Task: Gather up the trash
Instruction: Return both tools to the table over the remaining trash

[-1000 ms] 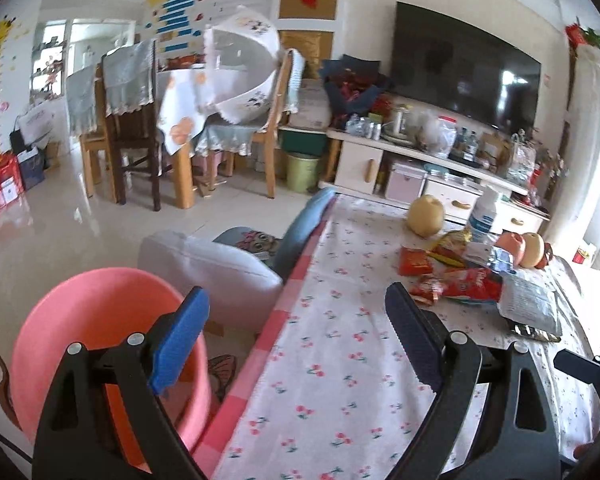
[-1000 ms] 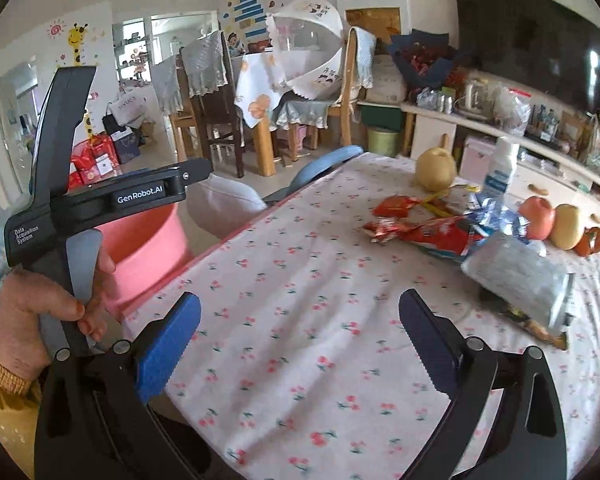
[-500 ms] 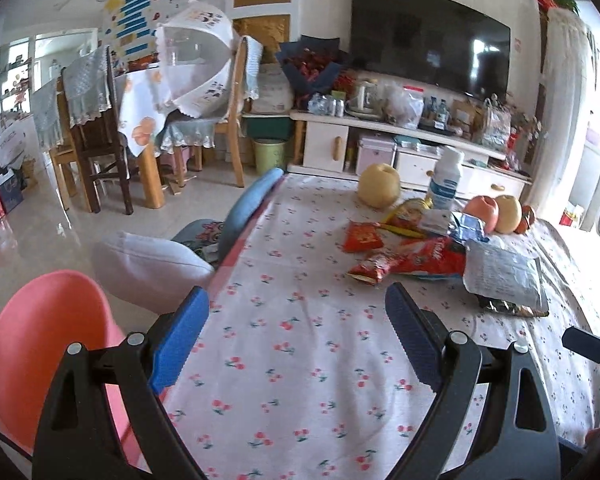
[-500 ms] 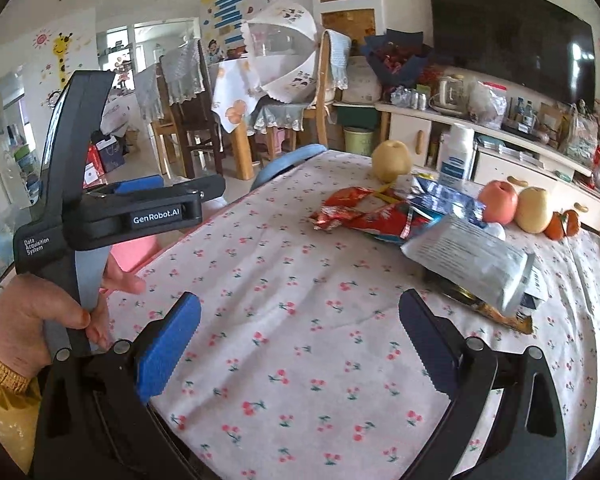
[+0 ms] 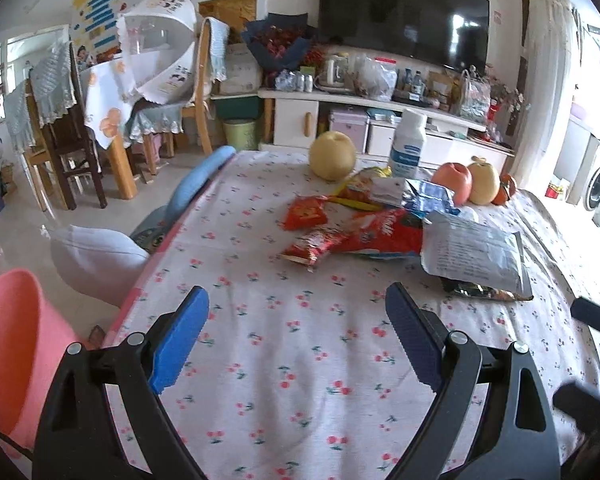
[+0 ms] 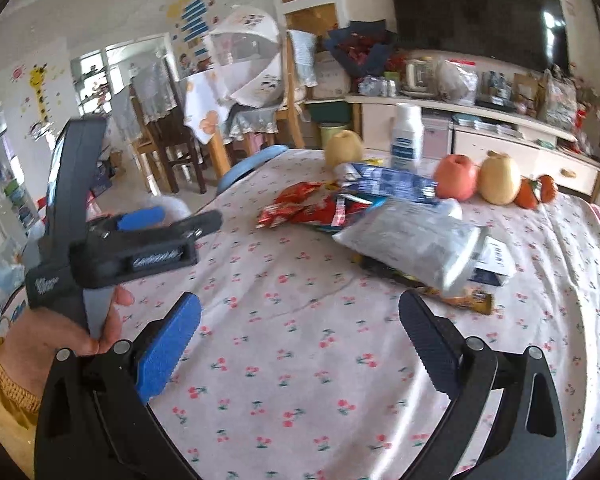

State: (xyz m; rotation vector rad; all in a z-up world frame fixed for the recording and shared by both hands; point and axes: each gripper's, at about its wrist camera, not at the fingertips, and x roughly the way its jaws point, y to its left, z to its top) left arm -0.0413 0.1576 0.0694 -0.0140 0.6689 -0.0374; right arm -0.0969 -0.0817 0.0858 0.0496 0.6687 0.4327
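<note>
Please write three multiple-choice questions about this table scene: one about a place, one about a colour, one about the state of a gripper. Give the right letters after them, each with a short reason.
1. Where does the white bottle stand?
A. At the far edge of the table, beside the yellow pear
B. On the floor by the pink bucket
C. Between the left gripper's pads

2. What colour is the large flat packet lying on top of the wrappers on the right?
A. Green
B. Silver-grey
C. Black

3. In what state is the right gripper?
A. Shut on a red wrapper
B. Shut, holding nothing
C. Open, holding nothing

Answers:
1 A: the bottle is upright beyond the wrappers, just right of the pear.
2 B: its printed foil face looks silver-grey in both views.
3 C: its pads stand wide apart with only tablecloth between them.
</note>
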